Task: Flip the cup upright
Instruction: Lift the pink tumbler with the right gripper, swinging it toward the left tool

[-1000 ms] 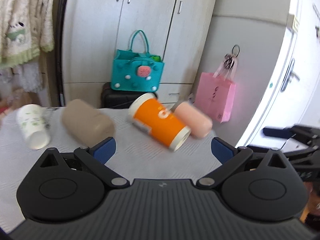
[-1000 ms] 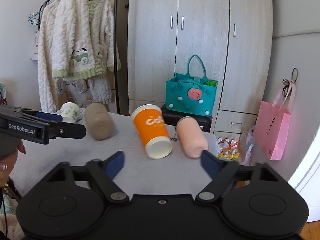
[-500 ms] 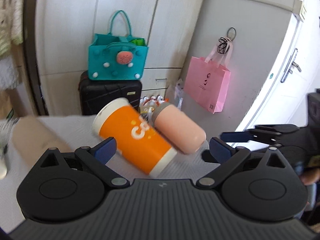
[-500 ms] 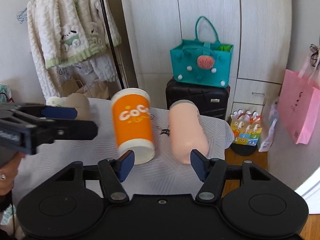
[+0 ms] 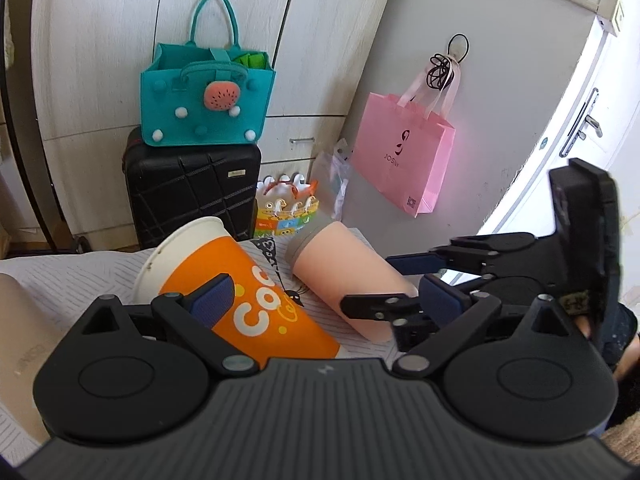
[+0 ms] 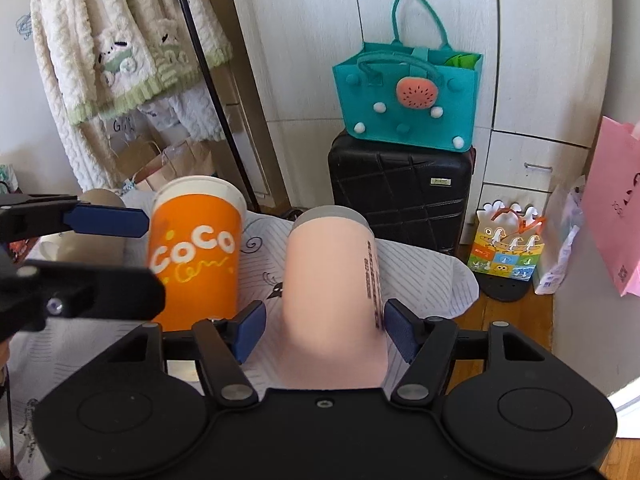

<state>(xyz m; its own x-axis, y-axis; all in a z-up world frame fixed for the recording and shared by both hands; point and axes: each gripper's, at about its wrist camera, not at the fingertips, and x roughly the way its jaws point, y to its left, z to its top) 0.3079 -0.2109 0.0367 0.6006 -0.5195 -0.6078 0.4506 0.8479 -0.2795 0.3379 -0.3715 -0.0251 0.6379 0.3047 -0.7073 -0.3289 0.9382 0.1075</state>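
Right gripper [image 6: 322, 330] jaws wide, straddling pink cup [image 6: 334, 300] lying on its side on desk [image 6: 432, 276]; pads apparently not touching yet. Left gripper [image 5: 320, 296] jaws wide around orange cup [image 5: 248, 304], also on its side. Step: pre-grasp. Next: close squarely on cup, lift, rotate base down; likely slippery.

I count three cups lying on the table: one orange cup [image 6: 196, 252], one pink cup [image 6: 332, 296], one beige cup [image 5: 18, 344]. Two grippers. One teal bag [image 6: 408, 92], one pink bag [image 5: 404, 160], one suitcase [image 6: 400, 196].
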